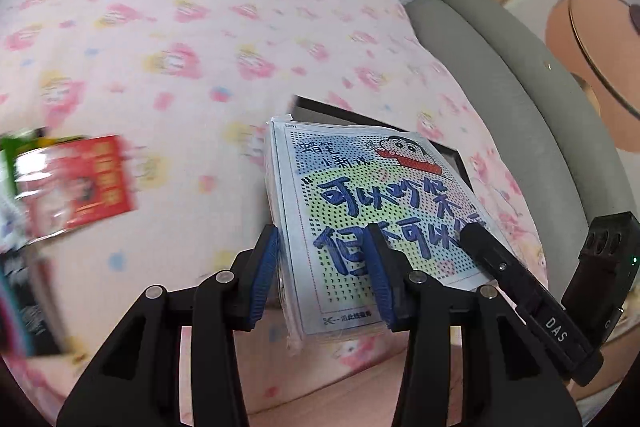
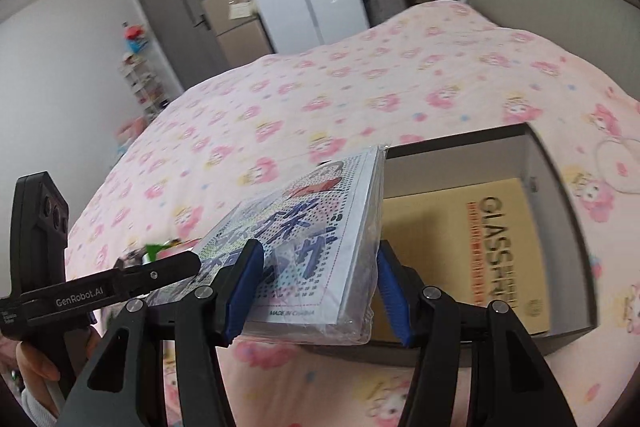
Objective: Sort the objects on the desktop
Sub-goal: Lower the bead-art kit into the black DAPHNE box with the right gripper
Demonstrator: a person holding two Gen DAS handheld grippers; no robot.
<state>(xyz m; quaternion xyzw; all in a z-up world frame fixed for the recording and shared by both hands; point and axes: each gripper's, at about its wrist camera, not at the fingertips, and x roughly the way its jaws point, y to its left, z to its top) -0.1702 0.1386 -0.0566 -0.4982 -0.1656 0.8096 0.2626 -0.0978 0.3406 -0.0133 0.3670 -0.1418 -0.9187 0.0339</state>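
Observation:
A plastic-wrapped cartoon book [image 1: 372, 211] with blue Chinese lettering is held above a pink flowered bedspread [image 1: 180, 39]. My left gripper [image 1: 326, 279] is shut on its near left edge. My right gripper [image 2: 316, 287] is shut on its other end, where the book [image 2: 316, 239] reads "MADE IN CHINA". The right gripper's finger shows in the left wrist view [image 1: 520, 279], the left gripper's in the right wrist view [image 2: 168, 269]. An open dark box [image 2: 560, 195] lies just right of the book and holds a tan "GLASS" book [image 2: 480, 235].
A red snack packet [image 1: 76, 187] and other packets [image 1: 24, 299] lie at the left on the bedspread. A grey padded bed frame [image 1: 520, 87] runs along the right. A door and a fridge [image 2: 236, 31] stand beyond the bed.

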